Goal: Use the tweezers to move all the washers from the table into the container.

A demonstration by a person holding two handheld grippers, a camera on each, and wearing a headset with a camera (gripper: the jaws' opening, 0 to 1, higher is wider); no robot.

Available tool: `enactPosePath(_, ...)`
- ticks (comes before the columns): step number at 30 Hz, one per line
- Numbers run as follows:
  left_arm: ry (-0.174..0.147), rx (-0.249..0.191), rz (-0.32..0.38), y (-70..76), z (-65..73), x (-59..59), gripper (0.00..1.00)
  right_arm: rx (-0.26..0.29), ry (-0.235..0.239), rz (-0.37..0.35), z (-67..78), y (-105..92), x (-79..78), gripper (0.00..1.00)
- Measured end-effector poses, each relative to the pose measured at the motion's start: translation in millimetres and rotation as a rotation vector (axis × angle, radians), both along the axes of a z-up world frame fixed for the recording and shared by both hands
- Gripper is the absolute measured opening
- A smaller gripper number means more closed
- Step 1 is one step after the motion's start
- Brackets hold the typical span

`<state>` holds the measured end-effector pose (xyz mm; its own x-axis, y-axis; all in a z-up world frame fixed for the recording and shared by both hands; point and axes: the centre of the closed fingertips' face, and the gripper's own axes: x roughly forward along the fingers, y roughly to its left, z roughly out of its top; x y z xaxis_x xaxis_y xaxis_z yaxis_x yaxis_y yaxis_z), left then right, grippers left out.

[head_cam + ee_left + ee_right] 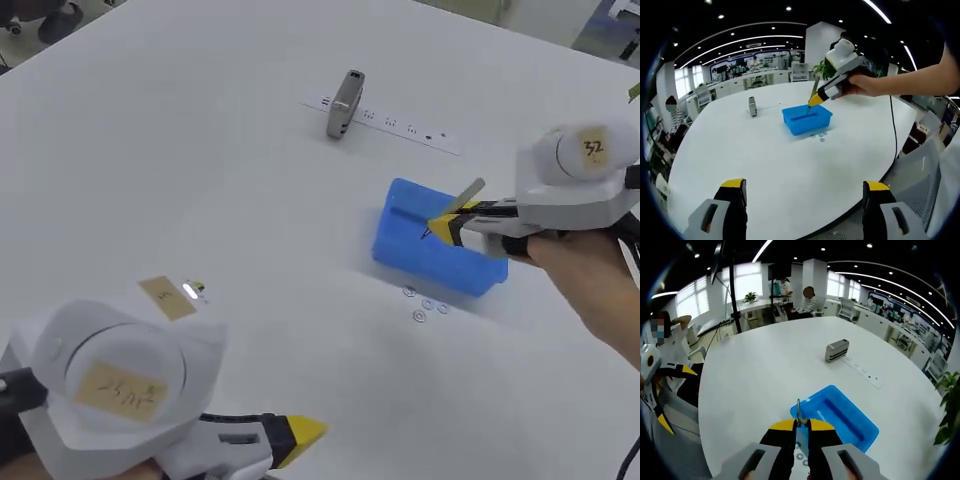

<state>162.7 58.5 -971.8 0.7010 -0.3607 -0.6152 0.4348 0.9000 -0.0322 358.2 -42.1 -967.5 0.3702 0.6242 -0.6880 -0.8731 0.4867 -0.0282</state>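
**A:** Washer status?

**B:** I count four washers in your head view. They're small, thin silver rings with open centres, in a loose cluster on the white table. They sit right of centre, just below the near wall of the container. In your left gripper view they're pale specks at centre frame.

**A:** Container?

**B:** It's a shallow blue rectangular tray, right of centre. I can't tell whether anything is inside.

**A:** Tongs?

**B:** Your right gripper is clenched on the tweezers, a slim grey metal pair. In your right gripper view the jaws are pressed together around them. The tips poke out at lower centre, over the container's near corner. Whether the tips hold a washer is too small to tell. Your left gripper is released, jaws wide apart with nothing between them. It's at lower left in your head view.

**A:** Any readable text?

**B:** The tan sticker on top of your right gripper reads "32". The second sticker, on your left gripper, is handwritten and unreadable. There's a tan tape strip on the table at left centre, with a mark I can't read. The power strip is at upper centre, with a grey block at its left end. Its print is too small to read.
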Motion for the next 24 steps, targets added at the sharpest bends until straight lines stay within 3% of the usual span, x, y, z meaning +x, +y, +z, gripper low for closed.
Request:
enactPosePath(4,-0.002,0.0,0.001,0.4,0.5,0.3,0.98,0.008,0.012,-0.003,-3.9,-4.6,-11.5,0.04)
enactPosePath(11,0.002,-0.002,0.001,-0.4,-1.0,0.0,0.98,0.0,0.042,-0.032,-23.0,-17.7,-27.5,0.04)
enactPosePath(24,0.022,0.007,-0.004,0.2,-6.7,1.1,0.98,-0.028,0.11,-0.065,-58.5,-30.6,-37.7,0.05)
